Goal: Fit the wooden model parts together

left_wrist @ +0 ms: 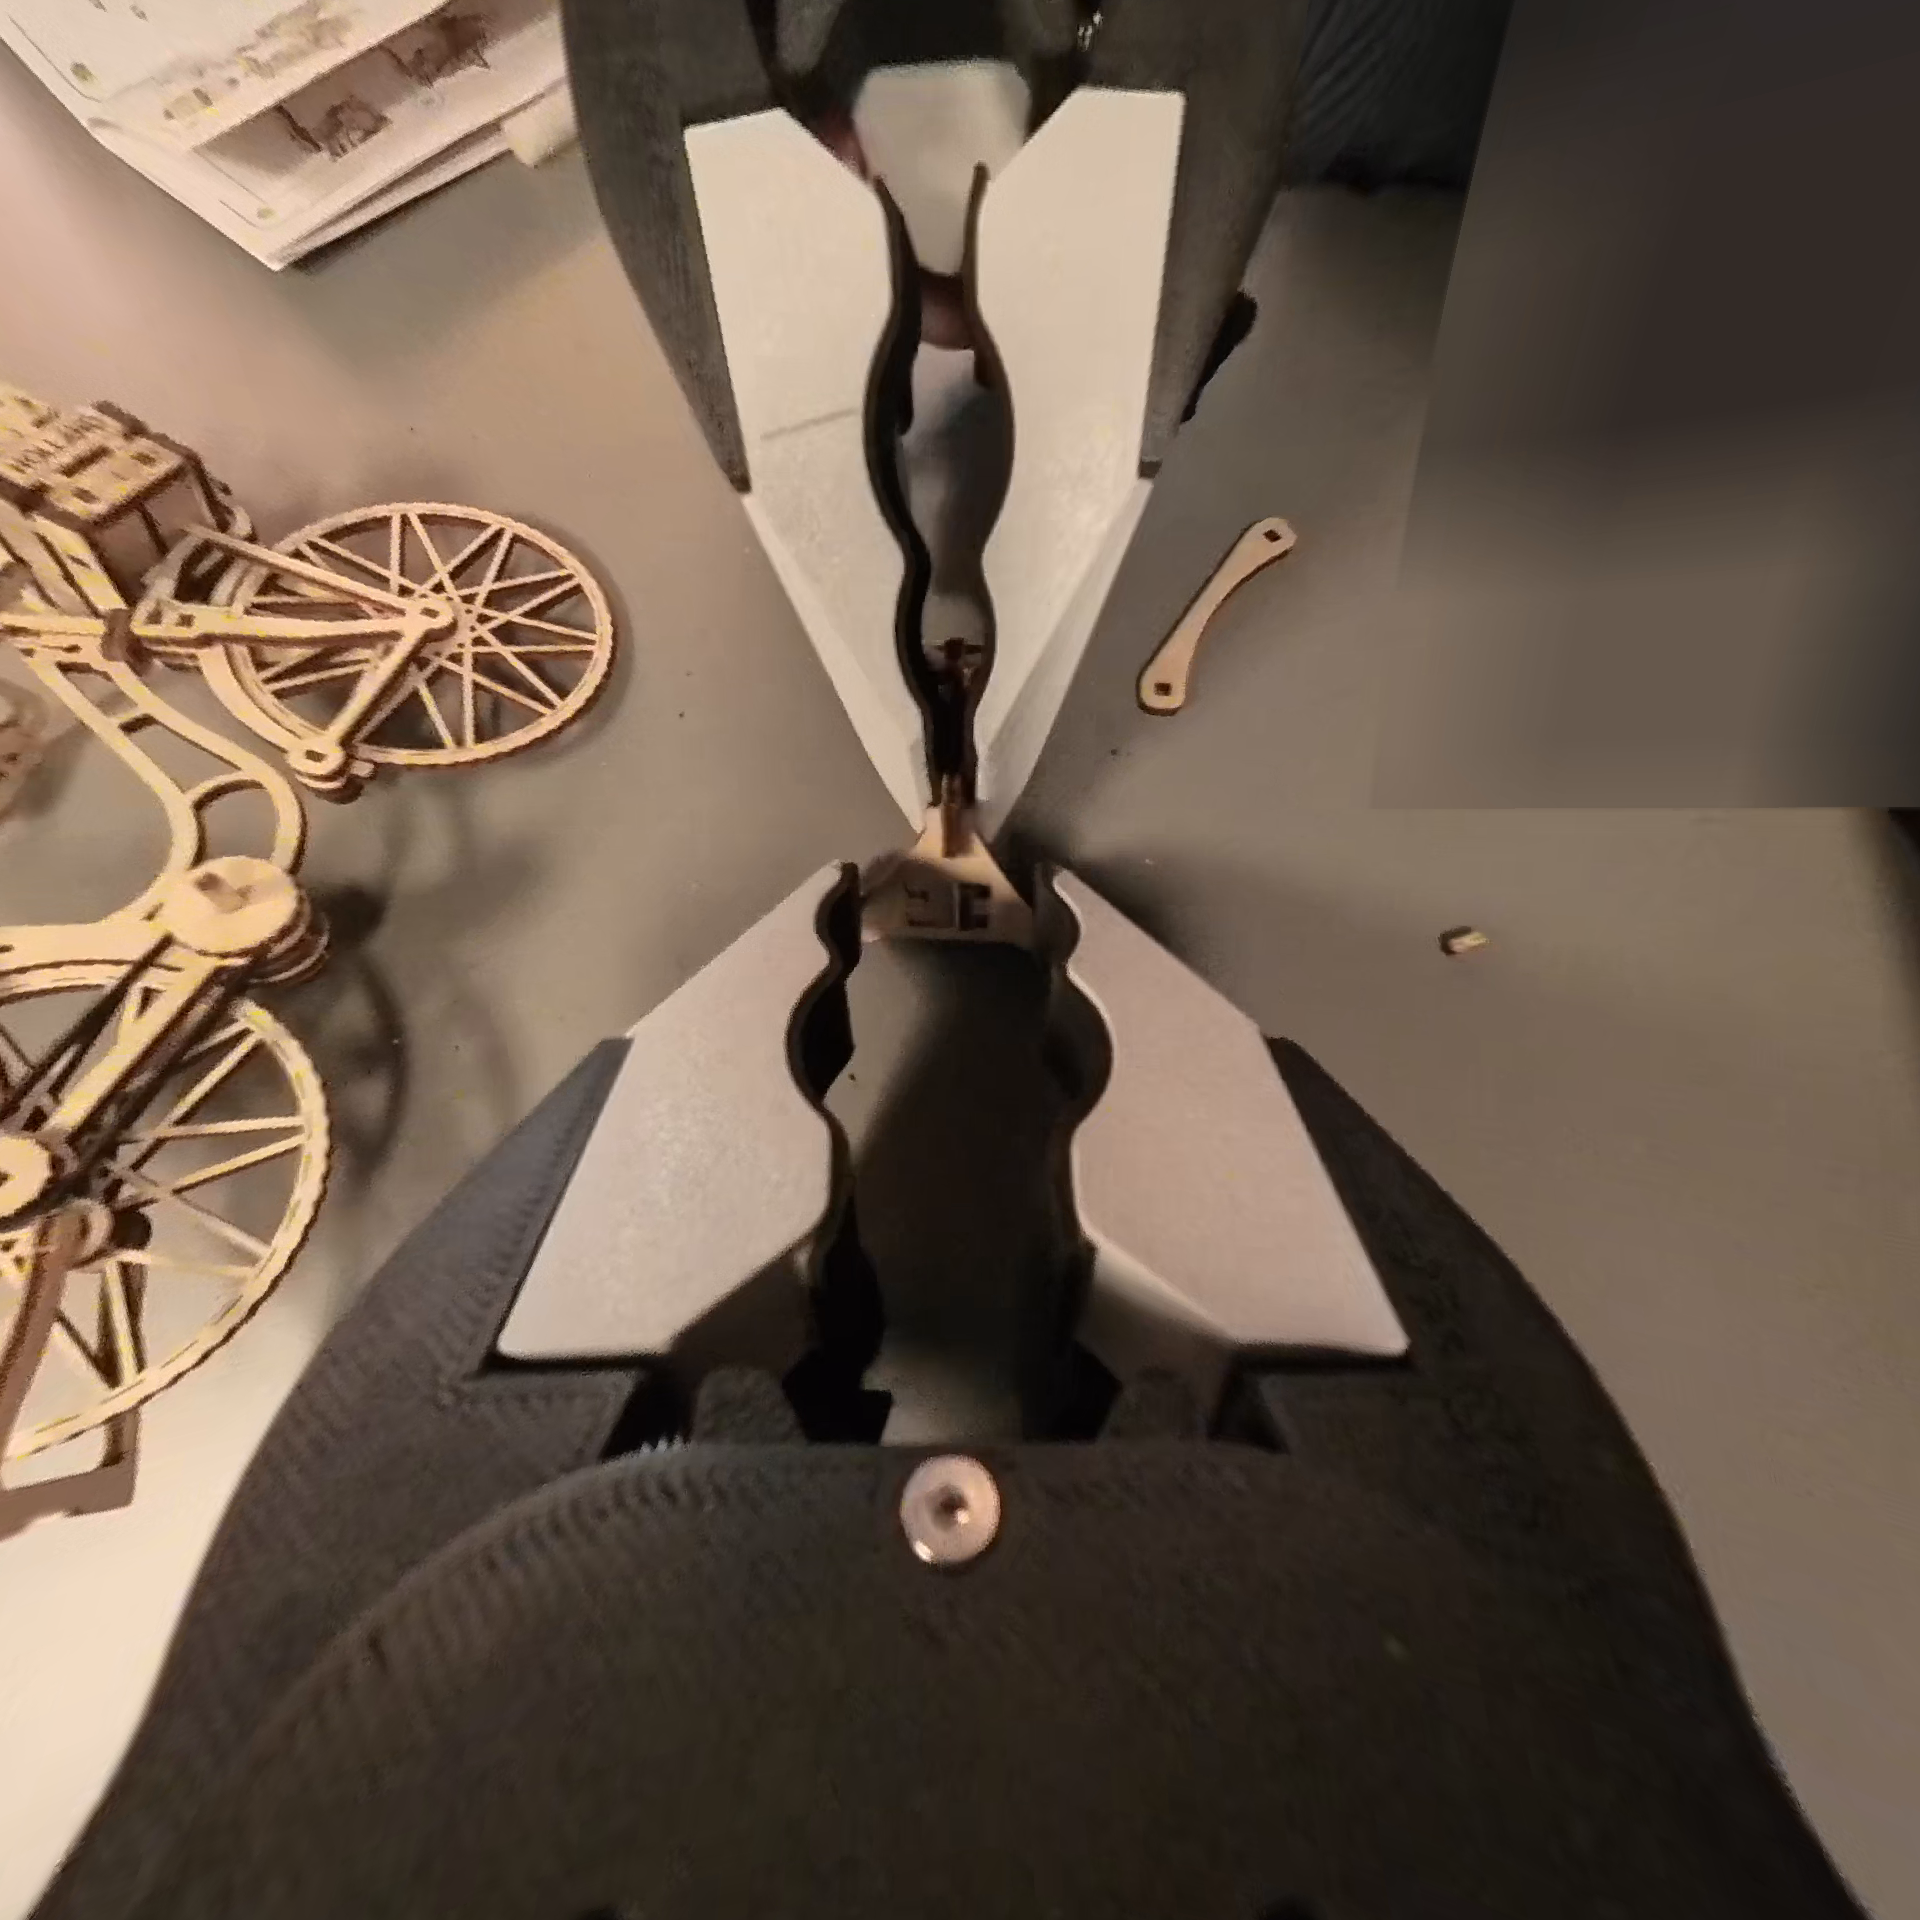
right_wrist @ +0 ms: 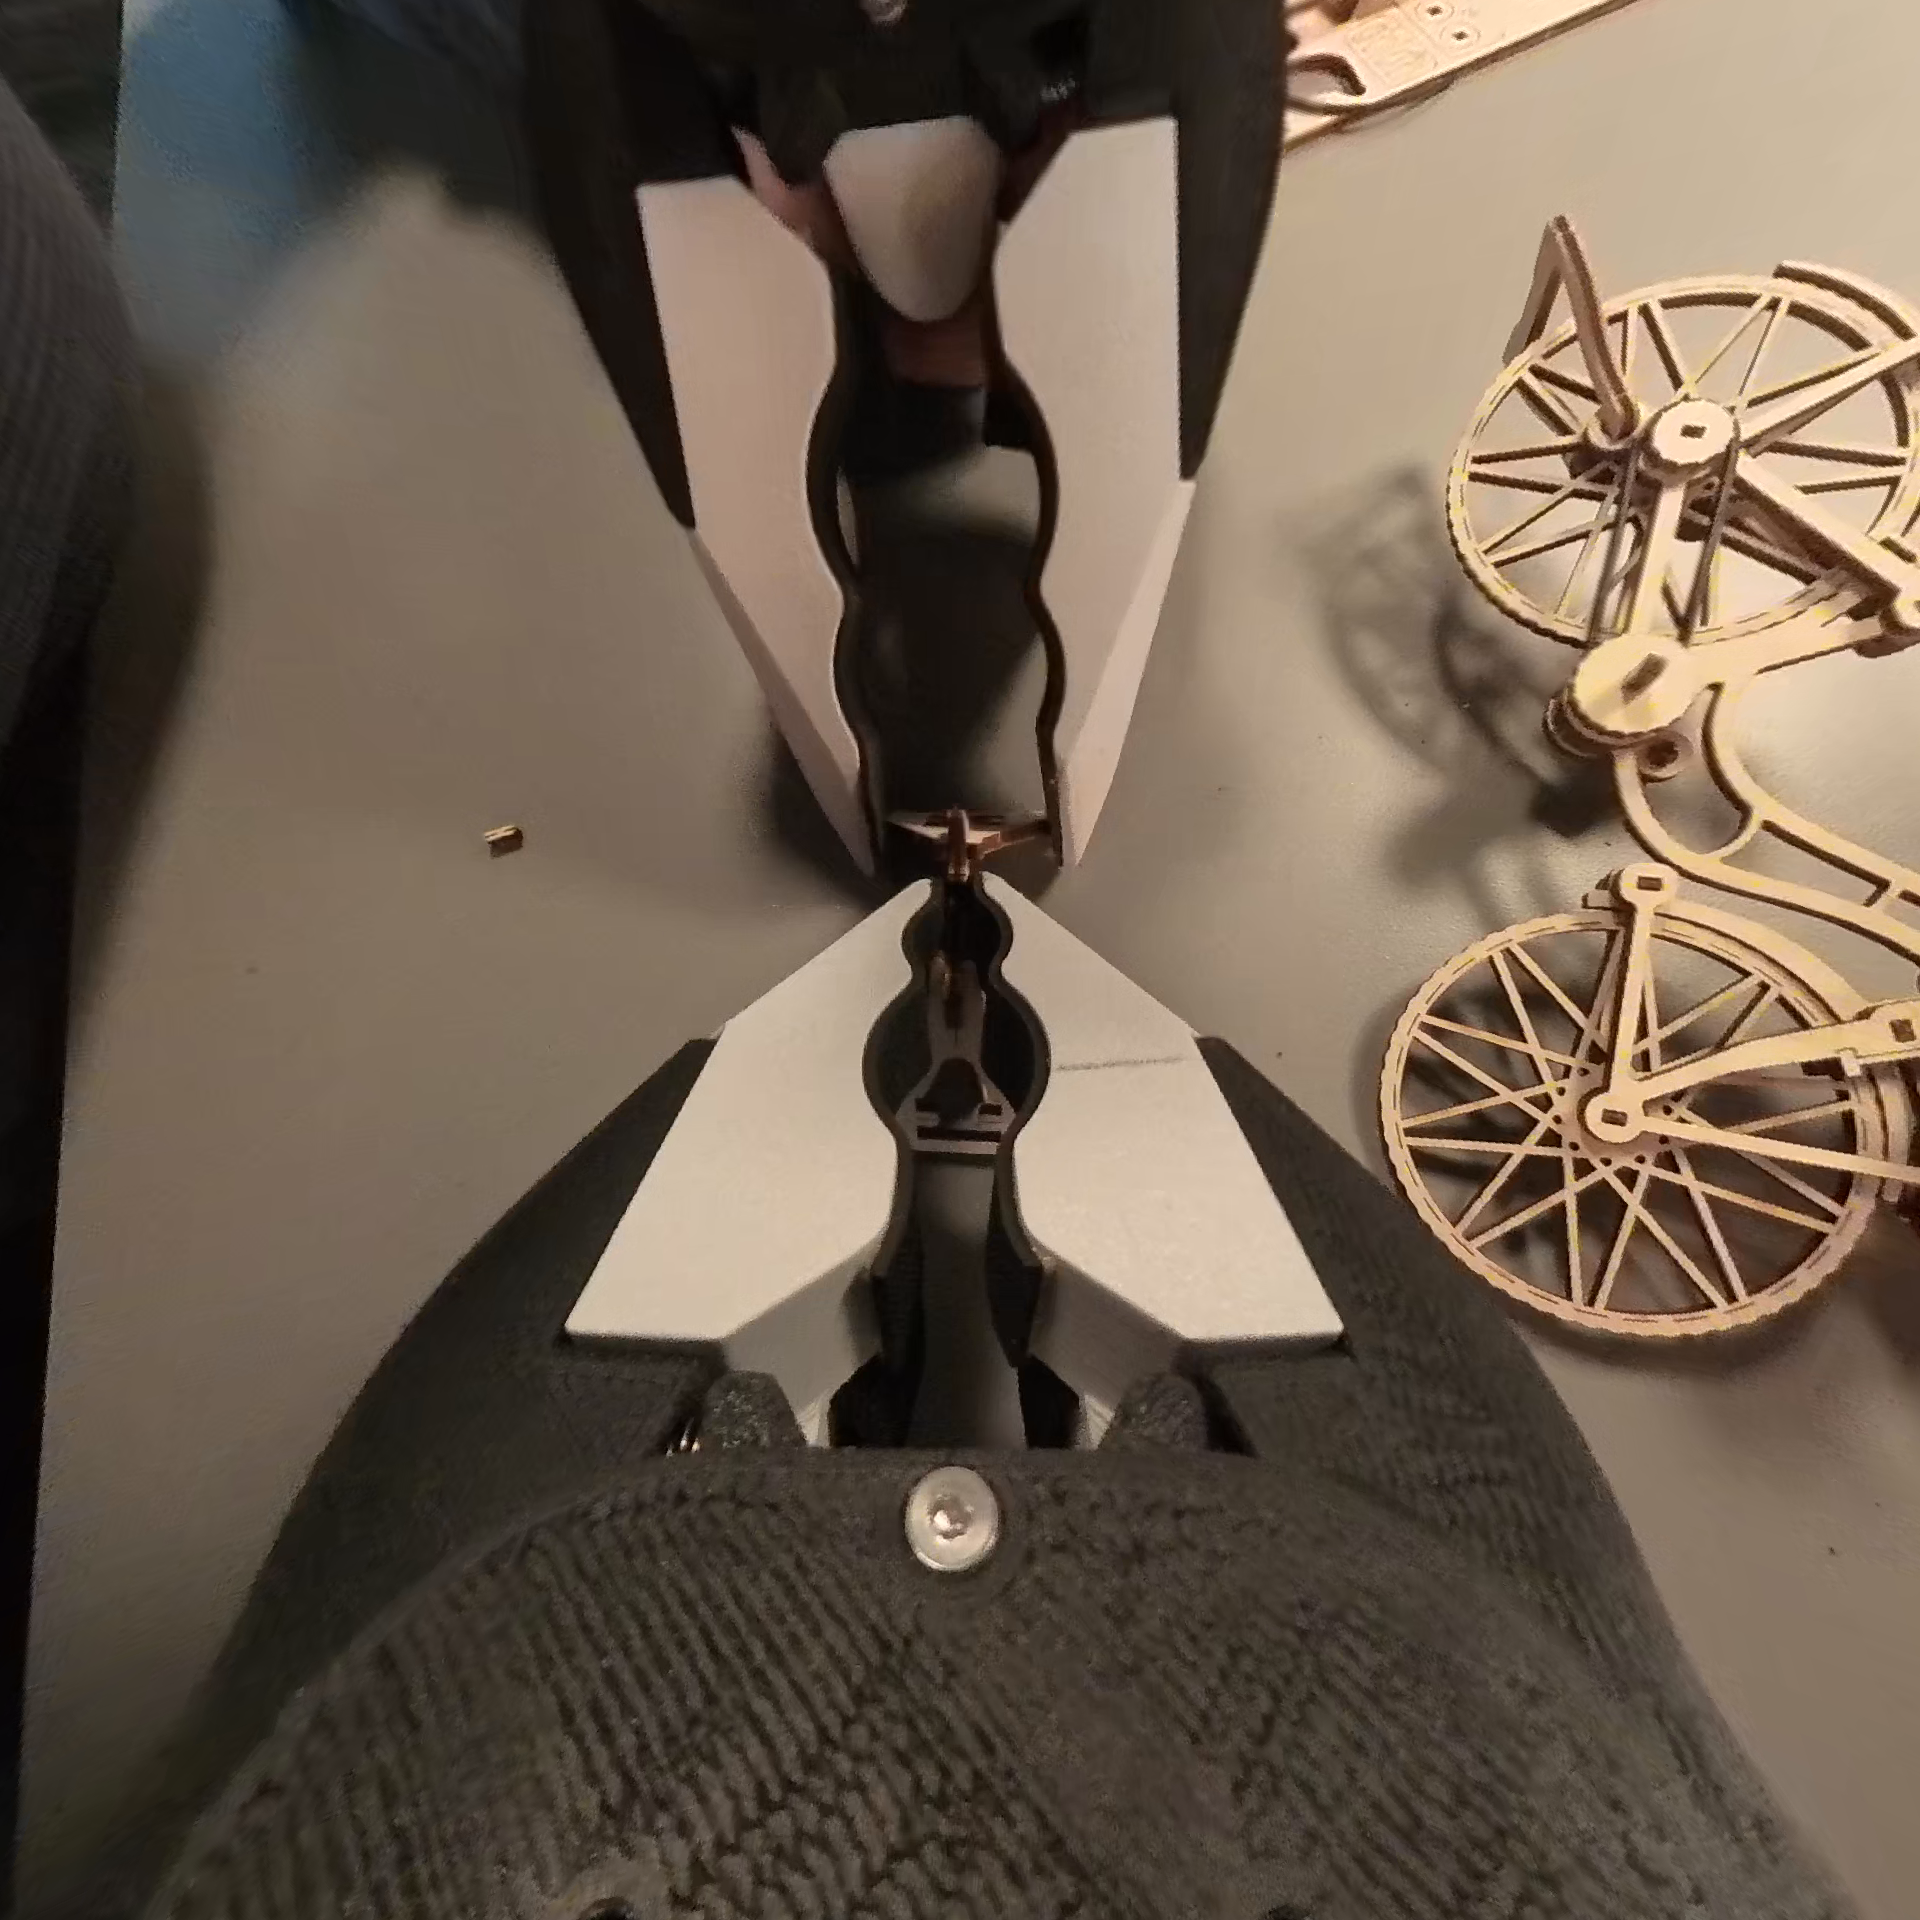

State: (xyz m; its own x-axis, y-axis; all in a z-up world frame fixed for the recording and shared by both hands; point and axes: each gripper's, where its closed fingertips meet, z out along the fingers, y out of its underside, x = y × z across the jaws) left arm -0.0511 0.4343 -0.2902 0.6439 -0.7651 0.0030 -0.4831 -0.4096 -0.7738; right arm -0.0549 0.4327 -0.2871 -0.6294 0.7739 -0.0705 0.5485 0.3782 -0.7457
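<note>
The two grippers meet tip to tip above the grey table. In the left wrist view my left gripper (left_wrist: 951, 894) is shut on a small flat slotted wooden part (left_wrist: 951, 906), held across its width. My right gripper (left_wrist: 951, 816) comes from the top, shut on a thin wooden part (left_wrist: 951, 727) seen edge-on. The two parts touch at the tips. In the right wrist view my right gripper (right_wrist: 951, 896) holds the thin part (right_wrist: 951, 1039) between its fingers, and the left gripper (right_wrist: 966, 844) opposite holds the slotted part (right_wrist: 966, 831).
A wooden bicycle model (left_wrist: 312, 644) lies on the table to the left, also in the right wrist view (right_wrist: 1662, 727). A curved wooden strip (left_wrist: 1216, 618), a tiny wooden peg (left_wrist: 1463, 941) (right_wrist: 503, 837), paper instruction sheets (left_wrist: 312, 114) and a wooden parts sheet (right_wrist: 1403, 52) lie around. The tips of both grippers are at nearly the same place. The tiny wooden peg (right_wrist: 503, 837) sits 7 centimeters or so from the ends of my left fingers. My left wrist view (left_wrist: 1459, 936) looks at it from another angle.
</note>
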